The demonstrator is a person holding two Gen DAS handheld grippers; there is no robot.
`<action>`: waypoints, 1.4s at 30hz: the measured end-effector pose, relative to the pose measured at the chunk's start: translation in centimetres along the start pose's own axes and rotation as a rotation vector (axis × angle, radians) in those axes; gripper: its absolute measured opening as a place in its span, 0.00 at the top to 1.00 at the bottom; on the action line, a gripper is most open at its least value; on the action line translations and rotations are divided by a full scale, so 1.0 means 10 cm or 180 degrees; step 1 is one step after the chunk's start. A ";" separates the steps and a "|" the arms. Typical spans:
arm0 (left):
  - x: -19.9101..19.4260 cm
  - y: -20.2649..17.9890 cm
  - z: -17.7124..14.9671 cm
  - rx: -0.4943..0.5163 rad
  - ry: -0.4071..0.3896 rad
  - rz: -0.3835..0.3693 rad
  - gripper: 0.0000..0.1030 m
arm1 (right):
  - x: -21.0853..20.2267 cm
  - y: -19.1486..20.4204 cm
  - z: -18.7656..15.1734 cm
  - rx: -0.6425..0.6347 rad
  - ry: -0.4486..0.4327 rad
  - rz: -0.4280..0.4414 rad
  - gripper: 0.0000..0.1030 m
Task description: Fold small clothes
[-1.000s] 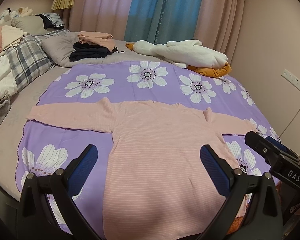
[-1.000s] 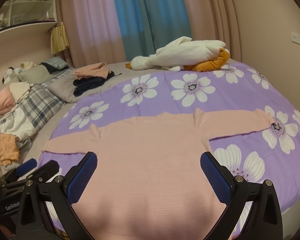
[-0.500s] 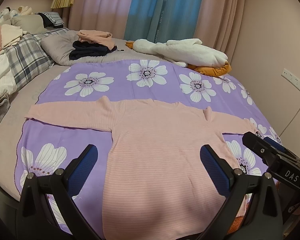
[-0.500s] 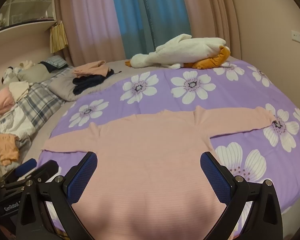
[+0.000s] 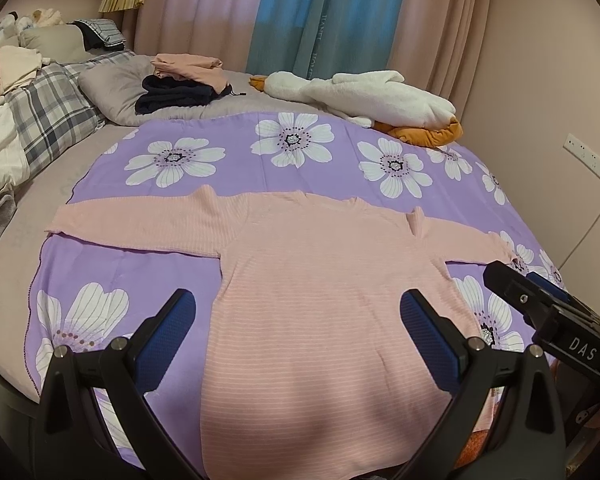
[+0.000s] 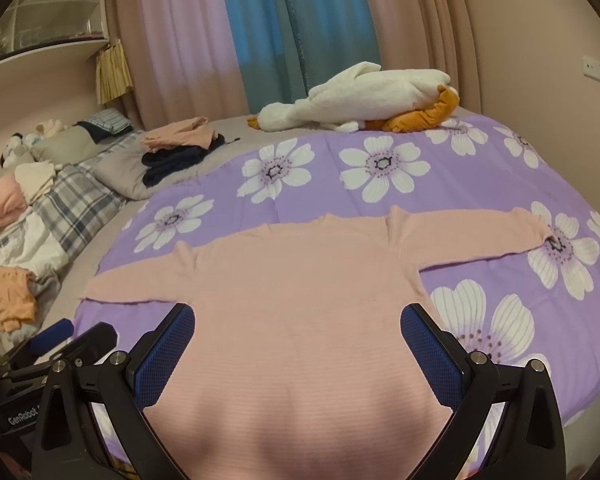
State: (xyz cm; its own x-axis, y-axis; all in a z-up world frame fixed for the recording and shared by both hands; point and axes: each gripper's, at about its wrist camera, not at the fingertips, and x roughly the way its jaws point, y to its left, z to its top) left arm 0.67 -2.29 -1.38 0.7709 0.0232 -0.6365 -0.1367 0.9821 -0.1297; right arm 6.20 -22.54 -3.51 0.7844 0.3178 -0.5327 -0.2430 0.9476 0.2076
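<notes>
A pink striped long-sleeved top (image 5: 324, 304) lies flat on the purple flowered sheet (image 5: 300, 160), both sleeves spread out sideways and its hem towards me. It also shows in the right wrist view (image 6: 300, 300). My left gripper (image 5: 298, 340) is open and empty above the lower body of the top. My right gripper (image 6: 298, 344) is open and empty above the top's lower body. The right gripper also shows at the right edge of the left wrist view (image 5: 548, 312), and the left gripper shows at the lower left of the right wrist view (image 6: 60, 344).
A white and orange plush goose (image 5: 376, 100) lies at the far edge of the bed. Folded pink and dark clothes (image 5: 180, 80) sit on a grey pillow. Plaid bedding and loose clothes (image 5: 28, 120) lie at the left. A wall with a socket strip (image 5: 588, 156) stands at the right.
Both views have shifted slightly, with the top a little nearer in the left wrist view. The top has not moved and both grippers stay open.
</notes>
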 end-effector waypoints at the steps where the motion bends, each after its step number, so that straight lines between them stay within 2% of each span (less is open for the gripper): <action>1: 0.01 0.00 0.00 0.0004 -0.0030 -0.0002 0.01 | 0.01 -0.01 0.01 0.0003 0.0006 0.0001 0.01; 10: 0.09 -0.03 0.02 0.0036 -0.0056 0.0014 0.01 | 0.04 -0.02 0.01 0.0027 0.0055 0.0000 0.01; 21: 0.21 -0.03 0.09 -0.0021 0.0027 -0.0041 0.01 | 0.11 -0.12 0.11 0.0077 0.0130 0.0076 0.01; 30: 0.36 -0.11 0.44 -0.0040 0.0022 -0.0005 0.01 | 0.07 -0.22 0.74 -0.0035 -0.0053 0.0331 0.01; 35: 0.57 -0.13 0.67 -0.0104 0.0071 0.0034 0.01 | 0.22 -0.33 1.04 -0.0013 -0.0007 0.0674 0.01; 39: 0.88 -0.13 0.79 -0.0236 0.0226 -0.0100 0.02 | 0.48 -0.59 1.28 0.0089 0.0055 0.0597 0.01; 42: 1.14 -0.17 0.84 -0.0278 0.0327 -0.0109 0.03 | 0.72 -0.97 1.42 0.0384 0.0149 0.0577 0.01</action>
State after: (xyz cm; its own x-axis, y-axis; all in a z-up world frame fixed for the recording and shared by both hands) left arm 14.91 -2.10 -1.99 0.7090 -0.0336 -0.7044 -0.1686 0.9618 -0.2155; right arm 22.34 -29.94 2.30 0.7060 0.4864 -0.5147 -0.3052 0.8648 0.3986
